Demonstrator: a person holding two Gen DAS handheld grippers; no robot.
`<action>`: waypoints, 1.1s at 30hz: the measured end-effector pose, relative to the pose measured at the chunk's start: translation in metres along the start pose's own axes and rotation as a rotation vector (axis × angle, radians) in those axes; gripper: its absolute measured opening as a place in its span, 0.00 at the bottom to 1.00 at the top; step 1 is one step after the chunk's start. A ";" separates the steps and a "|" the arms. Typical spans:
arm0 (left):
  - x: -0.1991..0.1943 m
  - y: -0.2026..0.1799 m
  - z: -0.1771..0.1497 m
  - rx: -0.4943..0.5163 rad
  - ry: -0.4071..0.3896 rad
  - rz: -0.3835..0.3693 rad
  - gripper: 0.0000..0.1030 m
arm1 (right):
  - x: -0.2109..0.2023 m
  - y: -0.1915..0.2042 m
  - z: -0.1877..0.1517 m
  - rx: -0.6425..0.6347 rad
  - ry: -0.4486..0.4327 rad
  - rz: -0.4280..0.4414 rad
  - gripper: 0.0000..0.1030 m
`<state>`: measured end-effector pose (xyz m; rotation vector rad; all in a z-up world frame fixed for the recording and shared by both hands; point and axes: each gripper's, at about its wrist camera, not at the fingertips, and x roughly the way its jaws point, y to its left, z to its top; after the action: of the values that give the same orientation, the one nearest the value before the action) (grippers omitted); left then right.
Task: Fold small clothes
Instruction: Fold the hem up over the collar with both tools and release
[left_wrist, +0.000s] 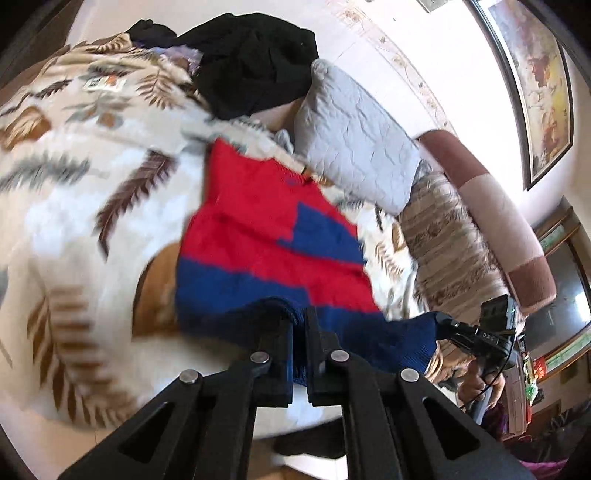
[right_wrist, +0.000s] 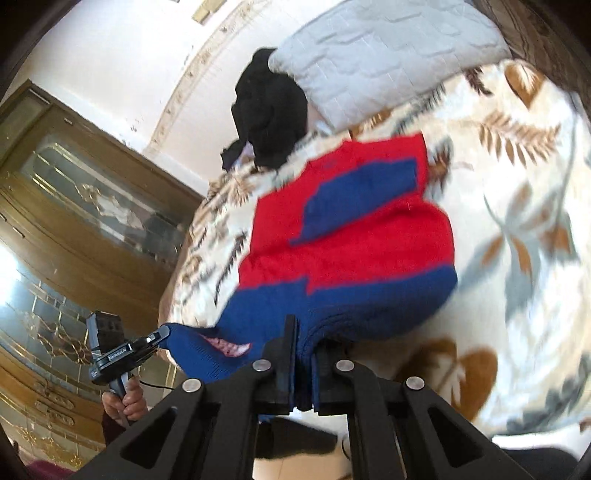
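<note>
A small red and blue knitted sweater (left_wrist: 266, 236) lies on a leaf-patterned blanket (left_wrist: 74, 177). My left gripper (left_wrist: 299, 321) is shut on its blue bottom hem. My right gripper (right_wrist: 304, 332) is shut on the same hem further along; the sweater (right_wrist: 351, 229) stretches away from it over the blanket (right_wrist: 517, 229). In the left wrist view the right gripper (left_wrist: 443, 321) pinches the hem's corner at right. In the right wrist view the left gripper (right_wrist: 162, 334) pinches the other corner at left. The hem is lifted between them.
A grey quilted pillow (left_wrist: 354, 140) and a black garment pile (left_wrist: 255, 62) lie beyond the sweater. A brown-and-pink padded headboard (left_wrist: 495, 221) runs at right. A wooden glass-fronted cabinet (right_wrist: 74, 206) stands at left in the right wrist view.
</note>
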<state>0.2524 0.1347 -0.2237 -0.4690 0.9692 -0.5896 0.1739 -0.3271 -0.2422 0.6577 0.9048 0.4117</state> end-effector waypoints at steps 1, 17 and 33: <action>0.004 0.001 0.011 -0.006 -0.006 0.000 0.05 | 0.001 0.000 0.007 -0.001 -0.010 0.004 0.06; 0.153 0.062 0.211 -0.122 -0.005 0.077 0.05 | 0.100 -0.072 0.209 0.184 -0.157 -0.012 0.06; 0.208 0.112 0.214 -0.206 -0.152 0.125 0.42 | 0.159 -0.222 0.229 0.572 -0.264 0.029 0.47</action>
<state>0.5562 0.1064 -0.3168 -0.6230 0.9102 -0.3371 0.4655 -0.4760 -0.3837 1.2196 0.7588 0.0790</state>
